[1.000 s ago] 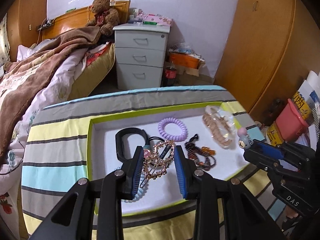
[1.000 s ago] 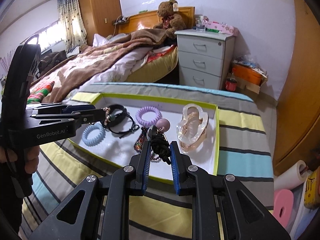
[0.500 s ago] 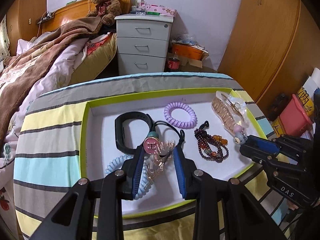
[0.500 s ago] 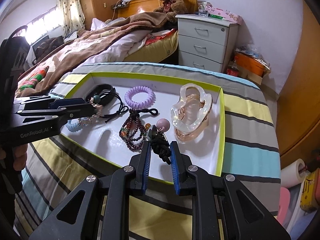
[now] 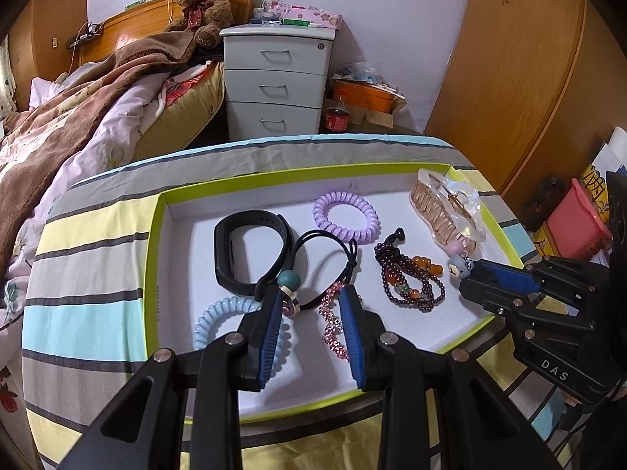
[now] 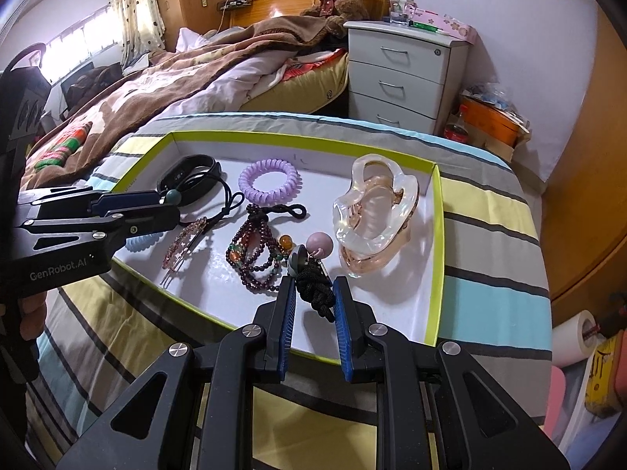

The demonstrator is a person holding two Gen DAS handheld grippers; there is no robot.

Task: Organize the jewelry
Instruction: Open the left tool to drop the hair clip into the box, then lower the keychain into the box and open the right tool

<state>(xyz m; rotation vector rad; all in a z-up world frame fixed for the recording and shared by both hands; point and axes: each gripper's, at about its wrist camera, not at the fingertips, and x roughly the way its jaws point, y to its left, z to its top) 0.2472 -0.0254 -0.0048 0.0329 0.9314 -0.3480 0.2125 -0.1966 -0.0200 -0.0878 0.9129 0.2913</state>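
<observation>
The pink rhinestone hair clip (image 5: 333, 323), held clear of the tray (image 5: 153, 243) a second ago by the left gripper (image 5: 311, 297), now lies on the white tray floor, its long axis running along the gripper's pads. The jaws stand around it; whether they still pinch cannot be told. The right gripper (image 6: 313, 291) is clamped on a black knotted cord (image 6: 315, 291) (pink ball charm (image 6: 319, 244) attached), low beside the clear hair claw (image 6: 372, 211).
</observation>
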